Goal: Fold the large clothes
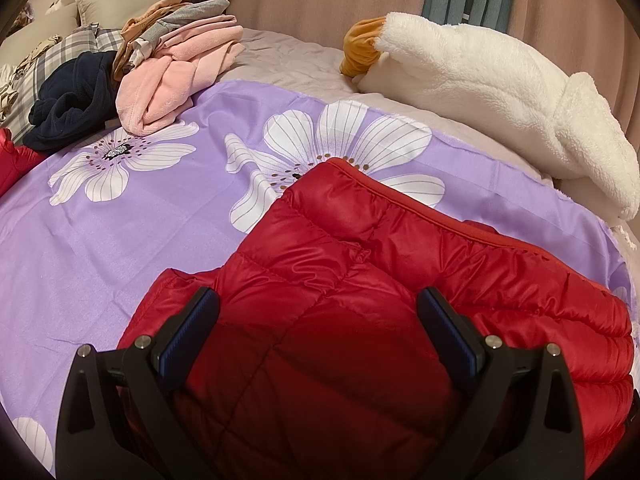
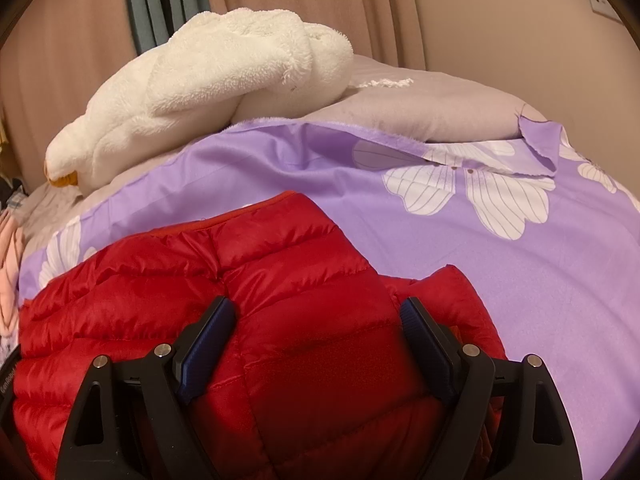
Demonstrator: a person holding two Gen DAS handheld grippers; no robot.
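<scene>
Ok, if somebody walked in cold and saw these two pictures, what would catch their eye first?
The red puffer jacket, lying on the purple flowered sheet right beneath both open grippers, the left gripper and the right gripper. Next, the white fleece garment heaped at the sheet's far edge. In the left view, a jumbled clothes pile sits far left, pink on top beside something navy.

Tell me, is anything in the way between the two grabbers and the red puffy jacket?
Nothing visible is. The left gripper and the right gripper both stand open right over the red jacket, which fills the gap between their fingers. The other clothes lie farther back on the bed.
</scene>
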